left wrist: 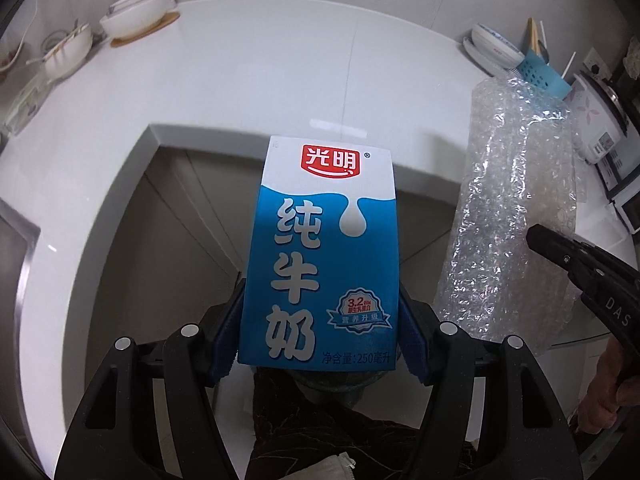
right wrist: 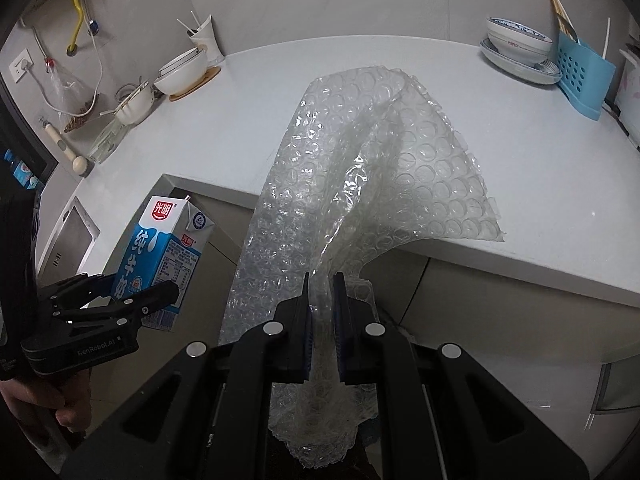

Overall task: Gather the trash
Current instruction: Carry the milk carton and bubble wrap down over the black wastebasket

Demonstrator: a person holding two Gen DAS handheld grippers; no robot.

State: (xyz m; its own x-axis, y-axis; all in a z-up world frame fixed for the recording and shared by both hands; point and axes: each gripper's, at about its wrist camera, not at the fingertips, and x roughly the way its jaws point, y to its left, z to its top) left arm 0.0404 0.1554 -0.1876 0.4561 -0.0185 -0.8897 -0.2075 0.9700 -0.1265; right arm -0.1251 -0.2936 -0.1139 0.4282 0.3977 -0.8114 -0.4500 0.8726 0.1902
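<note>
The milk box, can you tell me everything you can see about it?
The milk box is a small carton, blue below and white on top, with a red logo, big white characters and a white drop. One side carries a printed table, and a folded flap sits at its top. It looks like coated cardboard, undented. The left tongs squeeze its lower sides with blue pads, holding it in the air beside the white counter, near the bubble wrap.

White countertop (right wrist: 500, 152) with stacked bowls (right wrist: 516, 46) and blue caddy (right wrist: 582, 76).
</note>
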